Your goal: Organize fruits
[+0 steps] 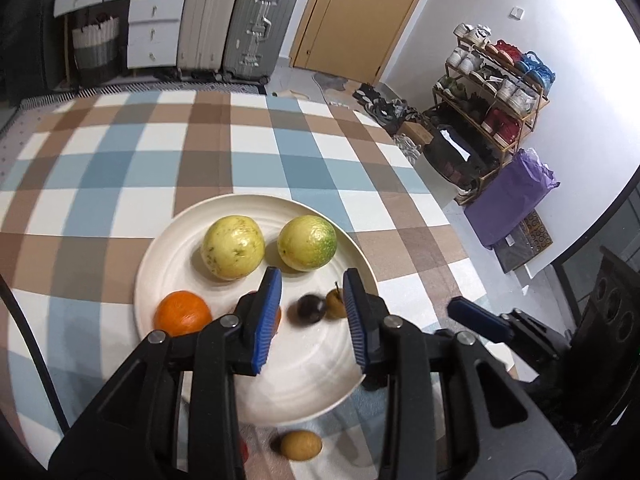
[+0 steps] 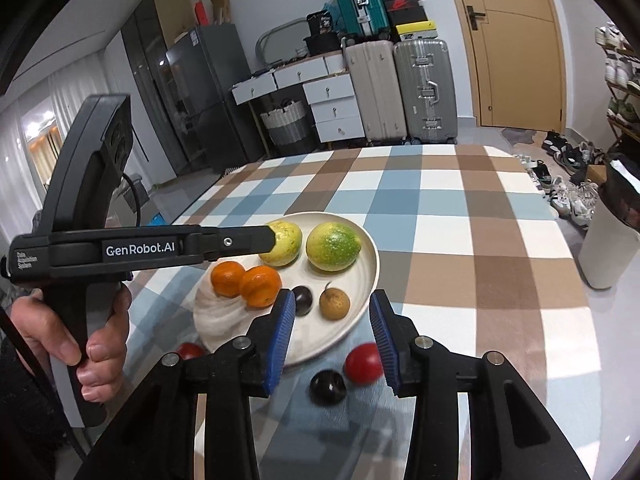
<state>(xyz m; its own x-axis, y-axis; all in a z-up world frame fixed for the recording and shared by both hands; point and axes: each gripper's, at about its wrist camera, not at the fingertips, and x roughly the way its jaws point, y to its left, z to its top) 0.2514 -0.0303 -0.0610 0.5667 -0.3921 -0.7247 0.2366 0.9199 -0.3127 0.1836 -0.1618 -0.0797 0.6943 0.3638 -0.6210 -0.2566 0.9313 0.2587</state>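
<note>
A white plate on the checked tablecloth holds two yellow-green fruits, two oranges, a dark plum and a small brown fruit. My left gripper is open and empty above the plate, the plum showing between its fingers. My right gripper is open and empty over the plate's near edge. On the cloth lie a red fruit, a dark plum, another red fruit and a brown fruit.
The table's right edge drops to the floor, with a shoe rack and a purple bag beyond. Suitcases and drawers stand behind the table. A white bin stands at the right.
</note>
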